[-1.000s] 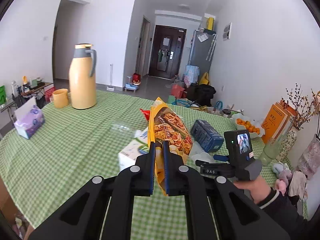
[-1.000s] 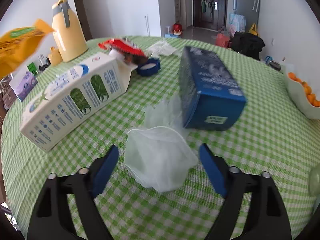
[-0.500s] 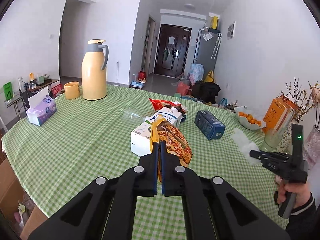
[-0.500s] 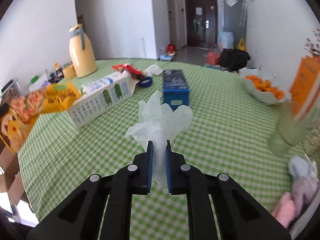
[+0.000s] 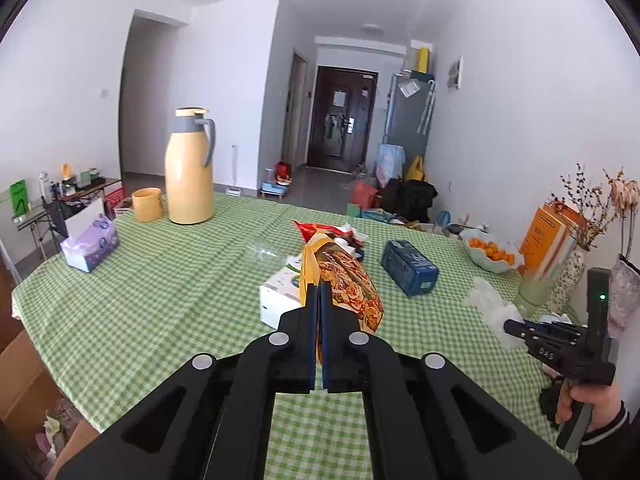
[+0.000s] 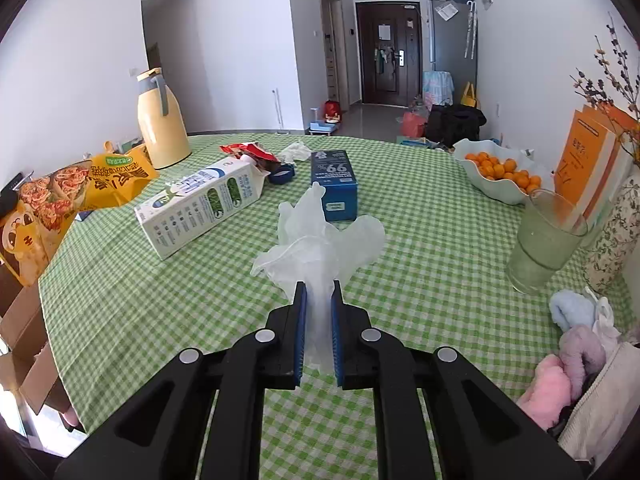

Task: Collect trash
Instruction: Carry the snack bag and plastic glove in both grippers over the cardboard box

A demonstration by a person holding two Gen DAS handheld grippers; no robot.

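My left gripper [image 5: 319, 286] is shut on a yellow snack bag [image 5: 344, 284] and holds it above the green checked table [image 5: 160, 292]. The bag also shows at the left of the right wrist view [image 6: 60, 196]. My right gripper [image 6: 317, 296] is shut on a crumpled clear plastic glove [image 6: 320, 236], lifted off the table; it also shows in the left wrist view [image 5: 514, 326] with the glove [image 5: 490, 304]. A white milk carton [image 6: 200, 204], a red wrapper [image 6: 248, 150], a blue lid [image 6: 282, 174] and a blue box [image 6: 334, 182] lie on the table.
A yellow thermos [image 5: 190, 166], a yellow cup [image 5: 147, 204] and a tissue pack [image 5: 90, 244] stand at the far left. A bowl of oranges [image 6: 496, 172], a glass of liquid [image 6: 544, 240] and an orange box [image 6: 592, 160] are at the right. Cardboard boxes [image 6: 24, 344] sit by the left table edge.
My right gripper closed on the plastic glove and lifted it back from the table. My left gripper pulled back and up with the snack bag still in it.
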